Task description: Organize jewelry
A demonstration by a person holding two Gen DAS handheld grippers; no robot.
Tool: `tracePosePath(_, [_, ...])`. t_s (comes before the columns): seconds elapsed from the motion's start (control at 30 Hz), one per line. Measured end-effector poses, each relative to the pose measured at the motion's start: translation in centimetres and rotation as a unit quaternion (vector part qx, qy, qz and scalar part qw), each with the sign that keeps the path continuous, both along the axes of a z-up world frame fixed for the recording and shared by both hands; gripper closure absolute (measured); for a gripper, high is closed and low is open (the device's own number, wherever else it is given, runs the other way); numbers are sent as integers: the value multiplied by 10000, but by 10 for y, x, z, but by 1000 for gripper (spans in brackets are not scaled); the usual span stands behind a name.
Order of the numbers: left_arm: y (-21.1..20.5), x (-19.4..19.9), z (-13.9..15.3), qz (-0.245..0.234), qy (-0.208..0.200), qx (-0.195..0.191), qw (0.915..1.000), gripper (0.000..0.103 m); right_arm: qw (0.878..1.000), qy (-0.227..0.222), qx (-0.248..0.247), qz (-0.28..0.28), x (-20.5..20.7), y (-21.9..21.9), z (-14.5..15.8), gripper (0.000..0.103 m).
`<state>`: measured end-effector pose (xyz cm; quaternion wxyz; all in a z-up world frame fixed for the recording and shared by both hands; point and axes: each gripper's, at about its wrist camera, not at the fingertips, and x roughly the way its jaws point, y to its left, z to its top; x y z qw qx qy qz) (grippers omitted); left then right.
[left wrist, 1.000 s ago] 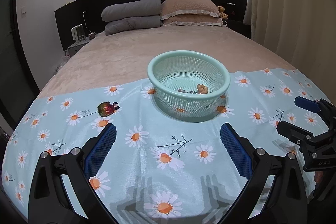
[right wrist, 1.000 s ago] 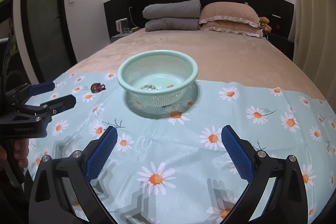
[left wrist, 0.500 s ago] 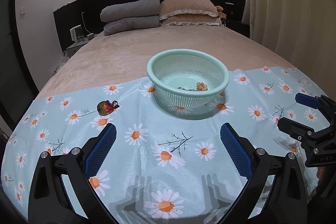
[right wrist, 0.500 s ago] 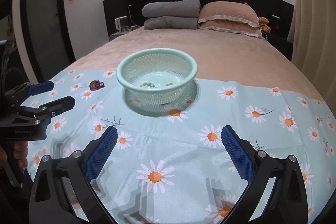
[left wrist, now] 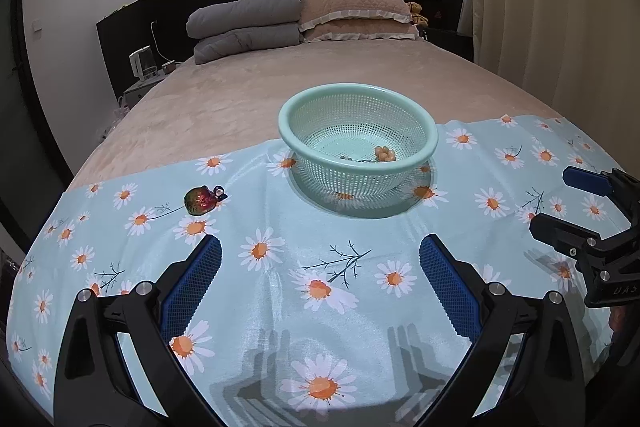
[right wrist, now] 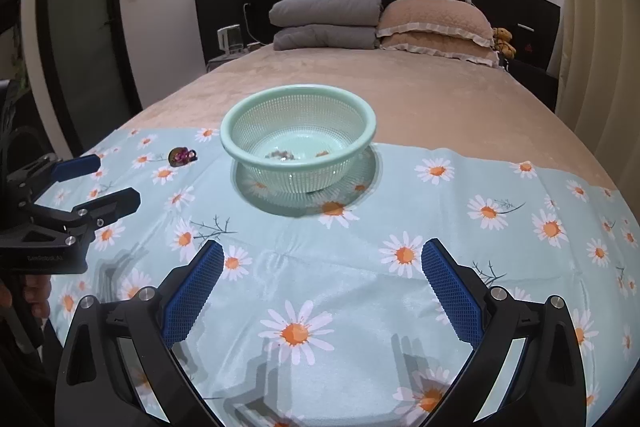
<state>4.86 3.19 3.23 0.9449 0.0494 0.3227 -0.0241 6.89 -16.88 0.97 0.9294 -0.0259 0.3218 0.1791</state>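
A mint green mesh basket (left wrist: 424, 131) (right wrist: 232, 147) stands on a daisy-print cloth (left wrist: 280, 227) (right wrist: 400, 195) on the bed. It holds beige beads (left wrist: 385, 154) and a dark chain (right wrist: 280, 155). A red-green jewel piece (left wrist: 200, 201) (right wrist: 180, 155) lies on the cloth left of the basket. My left gripper (left wrist: 320, 259) (right wrist: 96, 181) is open and empty, in front of the basket. My right gripper (right wrist: 322, 263) (left wrist: 560, 203) is open and empty, to the right of the left one.
The beige bed (left wrist: 300, 83) stretches beyond the cloth, with grey and beige pillows (left wrist: 304, 15) at the dark headboard. A nightstand with a kettle (left wrist: 142, 63) stands far left. Curtains (left wrist: 560, 7) hang on the right.
Both grippers have drawn back slightly from the basket and stay open. The basket and the jewel piece have not moved.
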Motion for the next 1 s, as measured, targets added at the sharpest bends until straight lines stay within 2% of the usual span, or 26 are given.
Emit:
tracePosePath(0.7, [2,3,0,-22,35,-112,9999,6,9999,32,-107,40,0,-3,2,8])
tracePosePath(1.0, [13,4,1,259,90,-304,9992,6,9998,83,-182,44,0,-3,-2,8])
